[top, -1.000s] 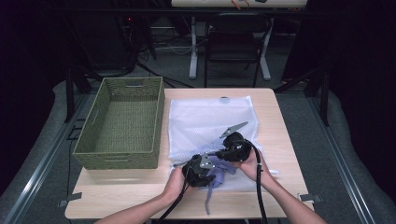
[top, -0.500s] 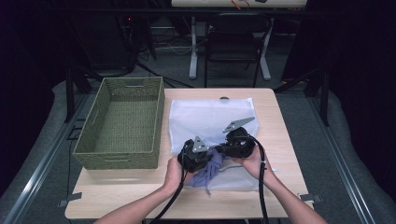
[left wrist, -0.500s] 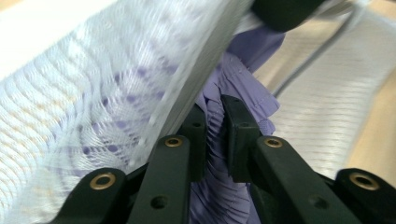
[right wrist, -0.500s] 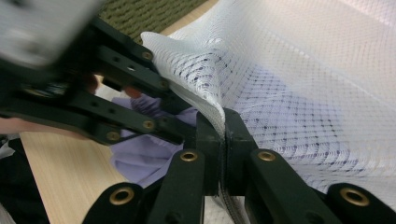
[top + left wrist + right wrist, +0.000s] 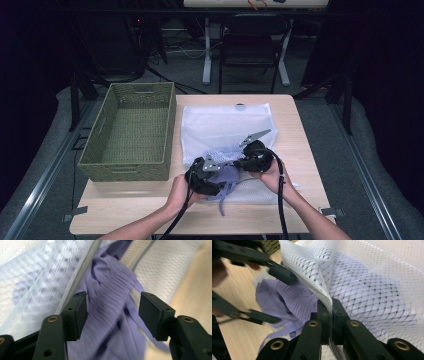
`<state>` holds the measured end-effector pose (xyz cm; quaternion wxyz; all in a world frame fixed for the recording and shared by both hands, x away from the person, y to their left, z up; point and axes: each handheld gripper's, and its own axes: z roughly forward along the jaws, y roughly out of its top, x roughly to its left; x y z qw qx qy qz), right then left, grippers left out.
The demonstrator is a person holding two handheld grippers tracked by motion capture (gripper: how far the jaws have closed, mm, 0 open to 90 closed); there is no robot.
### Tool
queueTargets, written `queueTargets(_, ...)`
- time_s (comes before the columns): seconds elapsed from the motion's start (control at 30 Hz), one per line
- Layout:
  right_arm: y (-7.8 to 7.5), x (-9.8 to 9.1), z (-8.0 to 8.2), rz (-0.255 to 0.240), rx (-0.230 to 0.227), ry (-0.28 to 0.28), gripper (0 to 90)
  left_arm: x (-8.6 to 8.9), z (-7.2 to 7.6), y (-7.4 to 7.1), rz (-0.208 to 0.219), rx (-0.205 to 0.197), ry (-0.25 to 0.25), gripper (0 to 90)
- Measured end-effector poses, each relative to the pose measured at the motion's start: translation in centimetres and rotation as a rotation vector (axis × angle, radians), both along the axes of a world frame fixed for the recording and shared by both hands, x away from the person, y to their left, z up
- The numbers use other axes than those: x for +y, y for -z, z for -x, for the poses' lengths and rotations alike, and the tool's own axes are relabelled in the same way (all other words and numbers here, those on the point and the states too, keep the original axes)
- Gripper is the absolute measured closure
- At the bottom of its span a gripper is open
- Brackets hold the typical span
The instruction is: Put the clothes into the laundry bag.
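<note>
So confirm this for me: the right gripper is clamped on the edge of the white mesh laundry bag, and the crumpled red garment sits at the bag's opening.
One thing is wrong: the crumpled garment is lavender purple, not red, as the right gripper view shows. The rest holds: the right gripper is clamped on the edge of the white mesh laundry bag, and the garment sits at the bag's opening.

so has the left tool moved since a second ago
Yes. The left tool has shifted away from the table's near edge, toward the green basket, its jaws just opening around the purple garment.

One white mesh bag (image 5: pixel 220 125), one lilac garment (image 5: pixel 226 176), one green woven basket (image 5: pixel 131 131), one table (image 5: pixel 295 130).
</note>
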<state>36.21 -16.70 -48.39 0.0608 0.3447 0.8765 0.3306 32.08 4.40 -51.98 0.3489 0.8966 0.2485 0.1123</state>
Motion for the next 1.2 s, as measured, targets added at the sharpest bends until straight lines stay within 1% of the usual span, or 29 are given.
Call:
queueTargets(0.03,0.0,0.0,0.0,0.001,-0.002,0.003,87.4,0.2,0.1,-0.1,0.0,-0.003,-0.001,38.2)
queueTargets(0.07,-0.1,-0.1,0.0,0.002,-0.001,-0.001,87.3,0.2,0.0,-0.1,0.009,0.002,-0.007,37.7)
queueTargets(0.17,-0.1,0.0,-0.1,-0.004,-0.002,0.008,87.3,-0.5,-0.3,0.7,-0.011,0.019,0.006,37.0)
queueTargets(0.2,-0.1,0.0,-0.1,-0.001,0.0,0.005,87.3,-0.9,-0.4,1.1,-0.026,0.02,0.019,36.7)
queueTargets(0.27,0.0,0.0,-0.1,0.0,0.001,0.003,87.3,-1.5,-0.6,1.8,-0.05,0.02,0.027,35.2)
queueTargets(0.4,0.3,0.0,-0.1,0.006,0.012,0.004,87.3,-2.1,-1.2,3.0,-0.09,0.047,0.031,38.2)
queueTargets(0.47,0.4,0.0,-0.1,0.007,0.014,-0.002,87.3,-2.2,-1.2,3.4,-0.102,0.032,0.024,40.5)
queueTargets(0.53,0.6,0.2,-0.1,0.009,0.015,0.003,87.3,-2.2,-1.1,3.6,-0.107,0.015,0.013,47.9)
queueTargets(0.57,0.6,0.2,-0.1,0.016,0.018,-0.007,87.3,-2.0,-1.1,3.6,-0.112,0.011,0.014,52.7)
queueTargets(0.6,0.6,0.2,-0.1,0.021,0.019,-0.013,87.3,-1.9,-1.2,3.8,-0.108,0.006,0.009,56.1)
queueTargets(0.63,0.6,0.3,-0.1,0.022,0.018,-0.012,87.3,-1.8,-1.4,3.8,-0.113,-0.002,0.017,61.6)
queueTargets(0.7,0.6,0.3,-0.1,0.021,0.017,-0.011,87.3,-1.7,-1.7,3.7,-0.116,0.002,0.027,68.2)
queueTargets(0.77,0.5,0.4,0.0,0.021,0.016,-0.015,87.3,-1.6,-1.8,3.5,-0.111,-0.005,0.027,75.1)
queueTargets(0.8,0.5,0.4,0.0,0.016,0.011,-0.008,87.3,-1.5,-1.9,3.3,-0.102,-0.007,0.023,77.8)
queueTargets(0.83,0.4,0.3,0.0,0.02,0.01,-0.012,87.3,-1.4,-1.9,3.1,-0.088,-0.008,0.014,79.9)
queueTargets(0.87,0.2,0.4,0.1,0.012,0.008,-0.007,87.3,-1.3,-2.0,2.7,-0.077,-0.016,0.011,81.2)
queueTargets(0.9,0.0,0.3,0.1,0.005,0.003,-0.006,87.3,-1.2,-2.0,2.3,-0.053,-0.022,-0.001,82.0)
queueTargets(0.97,-0.5,0.3,0.2,-0.01,-0.012,-0.006,87.3,-1.1,-2.1,1.4,-0.016,-0.047,-0.019,82.6)
queueTargets(1.07,-1.5,0.1,0.5,-0.041,-0.039,-0.002,87.3,-0.9,-2.2,0.0,0.057,-0.09,-0.054,82.7)
queueTargets(1.1,-1.8,0.1,0.6,-0.051,-0.045,0.002,87.3,-1.0,-2.3,-0.3,0.071,-0.097,-0.063,82.7)
queueTargets(1.13,-2.0,0.0,0.6,-0.063,-0.052,0.001,87.3,-1.2,-2.3,-0.3,0.076,-0.102,-0.069,82.6)
queueTargets(1.17,-2.2,0.0,0.7,-0.062,-0.054,-0.001,87.3,-1.4,-2.5,-0.1,0.064,-0.094,-0.073,82.3)
queueTargets(1.2,-2.2,0.0,0.7,-0.061,-0.052,-0.001,87.3,-1.7,-2.7,0.5,0.057,-0.089,-0.082,81.6)
